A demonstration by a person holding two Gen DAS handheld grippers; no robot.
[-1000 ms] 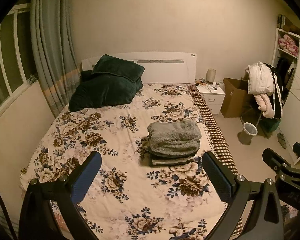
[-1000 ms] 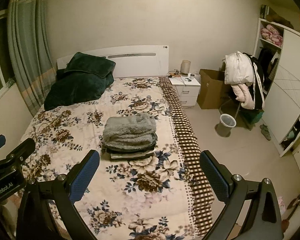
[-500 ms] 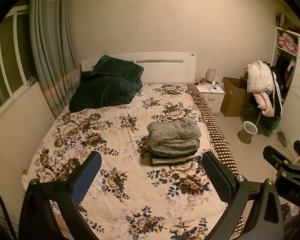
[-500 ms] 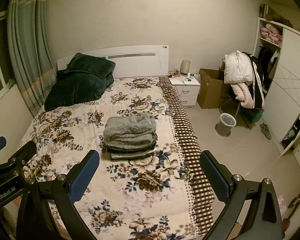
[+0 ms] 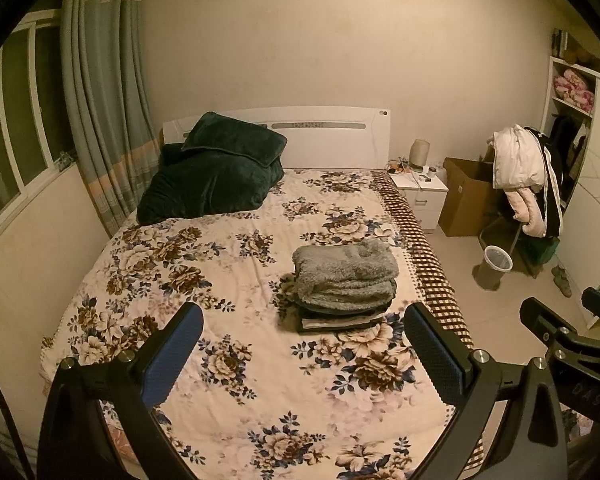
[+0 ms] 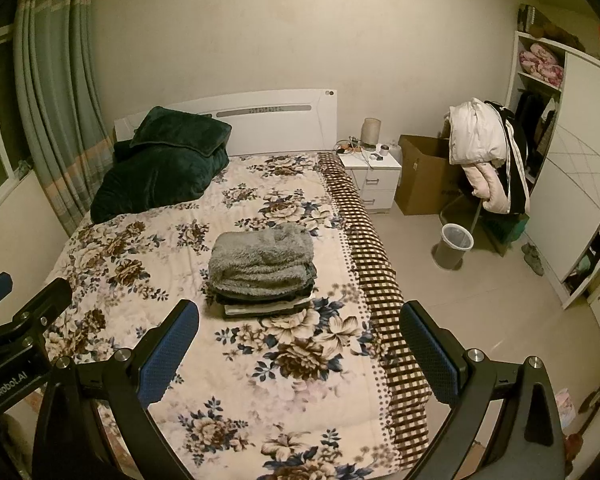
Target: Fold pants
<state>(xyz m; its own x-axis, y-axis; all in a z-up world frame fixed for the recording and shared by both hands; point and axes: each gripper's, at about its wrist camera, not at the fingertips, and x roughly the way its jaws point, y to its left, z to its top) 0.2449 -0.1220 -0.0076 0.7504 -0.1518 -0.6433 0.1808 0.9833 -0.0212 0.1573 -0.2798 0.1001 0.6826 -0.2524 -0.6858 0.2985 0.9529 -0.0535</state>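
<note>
A stack of folded clothes lies on the right half of the floral bedspread, with fuzzy grey folded pants on top and darker pieces underneath. My left gripper hovers open above the foot of the bed, well short of the stack, nothing between its blue pads. My right gripper is held open too, beside the left one, empty. Each gripper's body shows at the edge of the other's view.
Dark green pillows are piled at the headboard. A white nightstand, cardboard box, waste bin and a chair heaped with jackets stand on the floor to the right. Curtains and a wall bound the left side.
Both views have shifted very slightly; the stack and both grippers stay as they were.
</note>
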